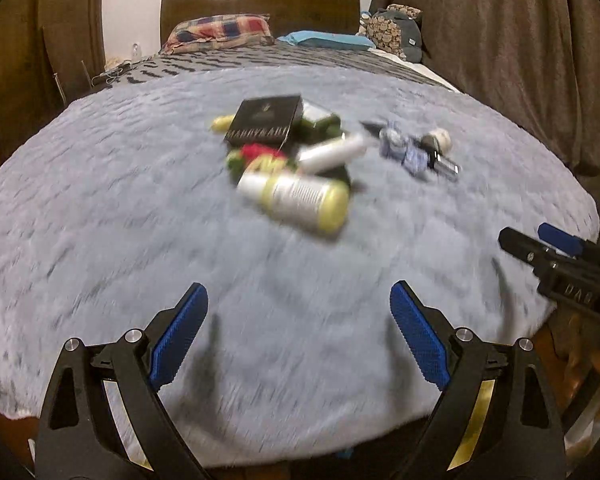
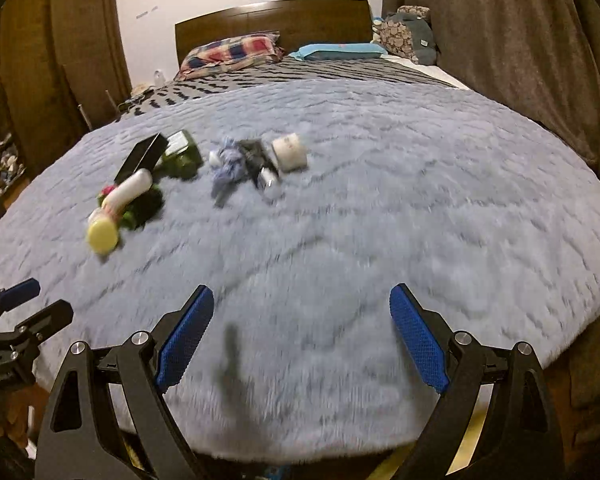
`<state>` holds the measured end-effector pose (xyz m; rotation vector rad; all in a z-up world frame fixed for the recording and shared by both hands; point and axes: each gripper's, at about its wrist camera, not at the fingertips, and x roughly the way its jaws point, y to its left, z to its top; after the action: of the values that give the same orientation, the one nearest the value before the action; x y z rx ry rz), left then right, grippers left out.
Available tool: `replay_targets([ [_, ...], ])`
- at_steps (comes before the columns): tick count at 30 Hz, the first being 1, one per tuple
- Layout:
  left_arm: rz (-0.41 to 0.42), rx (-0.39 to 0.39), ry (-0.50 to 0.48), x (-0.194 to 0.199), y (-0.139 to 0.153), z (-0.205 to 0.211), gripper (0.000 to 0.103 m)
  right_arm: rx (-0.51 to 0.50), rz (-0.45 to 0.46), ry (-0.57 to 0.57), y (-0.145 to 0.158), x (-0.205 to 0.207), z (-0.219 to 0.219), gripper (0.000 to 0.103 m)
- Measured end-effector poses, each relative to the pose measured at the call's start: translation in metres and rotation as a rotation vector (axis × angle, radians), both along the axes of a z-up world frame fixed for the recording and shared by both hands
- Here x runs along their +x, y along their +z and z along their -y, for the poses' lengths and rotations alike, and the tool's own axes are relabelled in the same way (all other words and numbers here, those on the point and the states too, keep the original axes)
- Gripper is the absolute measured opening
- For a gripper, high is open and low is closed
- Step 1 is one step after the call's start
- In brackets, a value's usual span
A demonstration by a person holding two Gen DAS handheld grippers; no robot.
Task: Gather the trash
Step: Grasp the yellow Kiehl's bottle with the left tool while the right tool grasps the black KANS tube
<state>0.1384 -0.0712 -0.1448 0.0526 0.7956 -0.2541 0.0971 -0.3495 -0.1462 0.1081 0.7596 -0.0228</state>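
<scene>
Trash lies in a loose pile on the blue-grey fluffy blanket (image 1: 140, 220): a black box (image 1: 264, 118), a yellow-white bottle (image 1: 296, 196), a white tube (image 1: 332, 152), crumpled blue paper (image 1: 404, 148) and a small white jar (image 1: 440, 138). My left gripper (image 1: 299, 292) hovers open over bare blanket, short of the pile, nothing between its blue pads. My right gripper (image 2: 302, 293) is also open and empty above the blanket (image 2: 380, 220). From there the bottle (image 2: 104, 234), tube (image 2: 130, 192), box (image 2: 142, 156), blue paper (image 2: 228, 164) and jar (image 2: 289, 152) lie ahead to the left.
The right gripper (image 1: 534, 240) shows at the left wrist view's right edge, the left gripper (image 2: 46, 298) at the other view's left edge. Pillows (image 1: 220, 32) and a wooden headboard (image 1: 260, 0) lie far back. Brown curtains (image 1: 500, 40) hang on the right.
</scene>
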Motion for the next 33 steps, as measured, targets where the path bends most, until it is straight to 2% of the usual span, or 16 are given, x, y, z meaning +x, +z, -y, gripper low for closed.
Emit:
replay_targets([
  [3, 0.014, 0.015, 0.035, 0.023, 0.005, 0.012, 0.088, -0.009, 0.019, 0.003, 0.006, 0.018, 0.001, 0.09],
  [6, 0.017, 0.023, 0.062, 0.04, 0.006, 0.017, 0.088, -0.014, 0.022, 0.012, 0.009, 0.036, 0.001, 0.083],
  [11, 0.01, 0.057, 0.118, 0.065, 0.002, 0.02, 0.087, -0.022, -0.018, 0.047, 0.0, 0.06, -0.004, 0.057],
  [14, -0.009, 0.073, 0.133, 0.072, -0.001, 0.014, 0.085, -0.015, -0.033, 0.066, -0.004, 0.069, -0.009, 0.056],
  [18, -0.007, 0.12, 0.136, 0.065, -0.005, 0.002, 0.077, -0.018, -0.037, 0.078, -0.006, 0.079, -0.014, 0.055],
  [21, -0.018, 0.112, 0.165, 0.063, -0.008, -0.014, 0.07, -0.025, -0.042, 0.091, -0.006, 0.087, -0.017, 0.049],
  [23, -0.026, 0.089, 0.178, 0.064, -0.009, -0.026, 0.07, -0.028, -0.049, 0.107, -0.006, 0.094, -0.021, 0.041],
  [25, -0.03, 0.077, 0.173, 0.068, -0.011, -0.031, 0.07, -0.028, -0.059, 0.123, -0.007, 0.104, -0.026, 0.039],
  [33, -0.057, 0.06, 0.133, 0.09, -0.015, -0.033, 0.07, -0.045, -0.104, 0.124, -0.012, 0.14, -0.038, 0.041],
])
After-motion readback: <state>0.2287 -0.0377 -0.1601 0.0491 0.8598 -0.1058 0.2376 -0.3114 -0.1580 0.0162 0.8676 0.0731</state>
